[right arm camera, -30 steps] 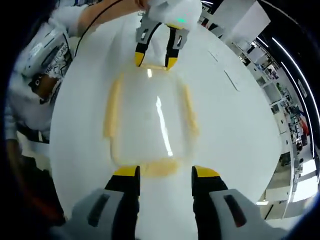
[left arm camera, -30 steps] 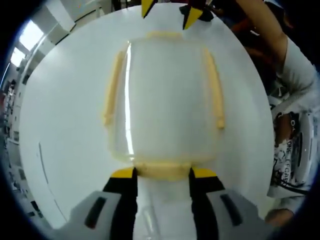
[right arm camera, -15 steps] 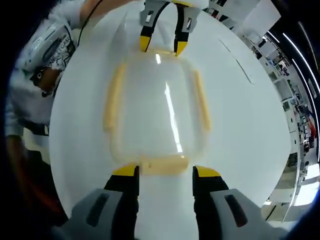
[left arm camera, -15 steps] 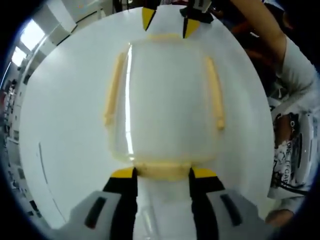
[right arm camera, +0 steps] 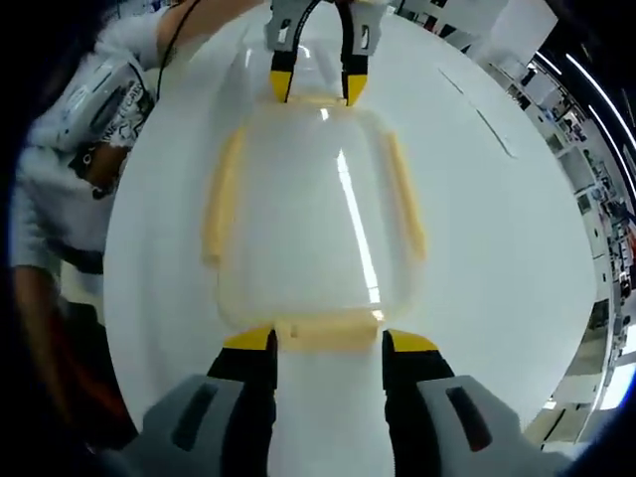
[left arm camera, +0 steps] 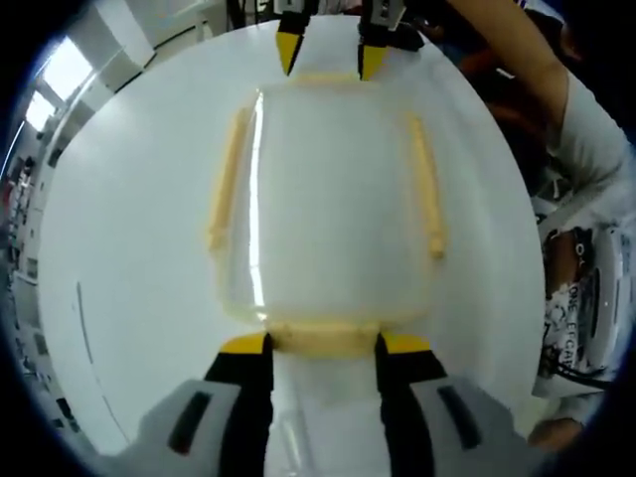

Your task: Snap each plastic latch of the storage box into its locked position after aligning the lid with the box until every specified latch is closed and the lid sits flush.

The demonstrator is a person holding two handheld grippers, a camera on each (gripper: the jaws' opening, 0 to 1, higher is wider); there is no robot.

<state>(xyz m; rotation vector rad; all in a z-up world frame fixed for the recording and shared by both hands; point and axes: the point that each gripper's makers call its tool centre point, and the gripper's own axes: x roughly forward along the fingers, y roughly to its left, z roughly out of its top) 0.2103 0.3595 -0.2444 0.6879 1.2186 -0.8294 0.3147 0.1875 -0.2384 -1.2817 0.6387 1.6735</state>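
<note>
A clear plastic storage box (left arm camera: 333, 194) with its lid on lies on the white table (left arm camera: 119, 258). Pale yellow latches run along its long sides (left arm camera: 227, 179) and both ends. The end latch (left arm camera: 323, 338) nearest me lies between the yellow tips of my open left gripper (left arm camera: 323, 344). At the far end my right gripper (left arm camera: 328, 55) stands open over the opposite end latch. In the right gripper view the box (right arm camera: 313, 214) is seen from the other end: its near latch (right arm camera: 328, 333) sits between the tips of my right gripper (right arm camera: 328, 341), and the left gripper (right arm camera: 310, 84) is at the far end.
A person in a white printed shirt (left arm camera: 586, 288) stands at the table's right edge, and shows at the left (right arm camera: 89, 109) in the right gripper view. Room furniture lies beyond the table edge (right arm camera: 596, 248).
The right gripper has come in toward its end of the box, so its tips now reach the far end latch in the left gripper view. The left gripper has stayed put.
</note>
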